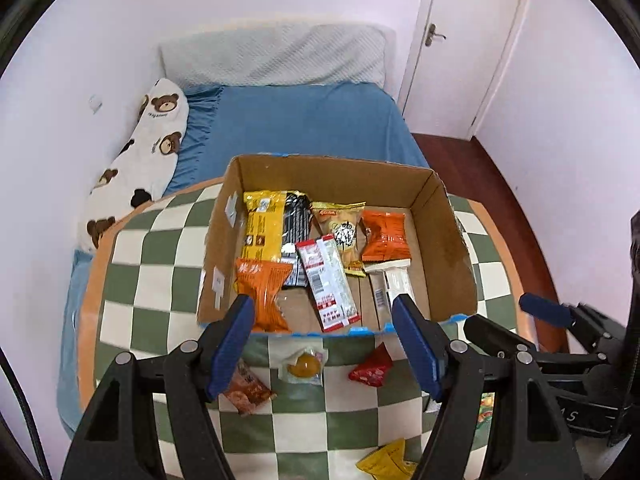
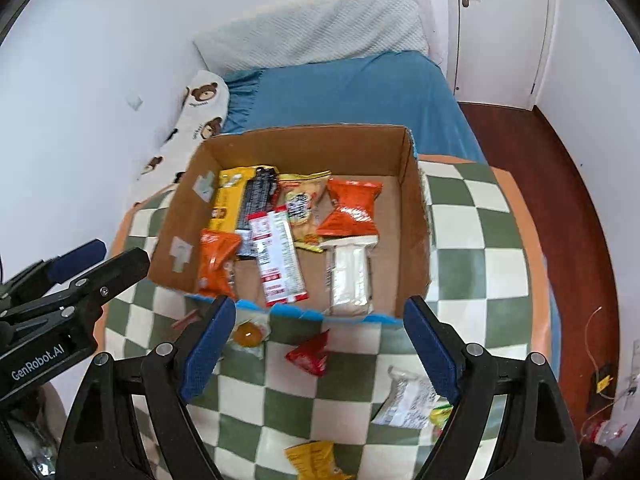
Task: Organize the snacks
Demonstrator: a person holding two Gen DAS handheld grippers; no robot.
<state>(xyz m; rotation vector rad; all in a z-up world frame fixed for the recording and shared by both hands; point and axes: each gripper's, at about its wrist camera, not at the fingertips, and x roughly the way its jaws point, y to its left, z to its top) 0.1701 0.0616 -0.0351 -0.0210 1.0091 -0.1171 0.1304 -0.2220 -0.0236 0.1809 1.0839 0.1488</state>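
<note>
An open cardboard box point(image 1: 448, 240) point(image 2: 416, 220) stands on the checkered table and holds several snacks: a yellow packet point(image 1: 262, 228), two orange packets point(image 1: 384, 240) point(image 1: 262, 292), a red-and-white packet point(image 1: 328, 280) and a white bar point(image 2: 350, 276). Loose in front of it lie a clear-wrapped yellow pastry point(image 1: 302, 366) point(image 2: 248, 336), a red packet point(image 1: 372, 368) point(image 2: 310, 354), a brown packet point(image 1: 248, 392), a yellow packet point(image 1: 386, 460) point(image 2: 316, 460) and a white packet point(image 2: 406, 400). My left gripper point(image 1: 326, 346) point(image 2: 106, 258) hovers open above the loose snacks. My right gripper point(image 2: 320, 350) point(image 1: 516, 318) is beside it, open and empty.
The green-and-white checkered table point(image 1: 160, 280) has an orange rim and sits against a bed with a blue sheet point(image 1: 312, 120). A bear-print pillow point(image 1: 152, 148) lies at the left wall. A white door point(image 1: 468, 40) and dark wooden floor point(image 2: 560, 200) are to the right.
</note>
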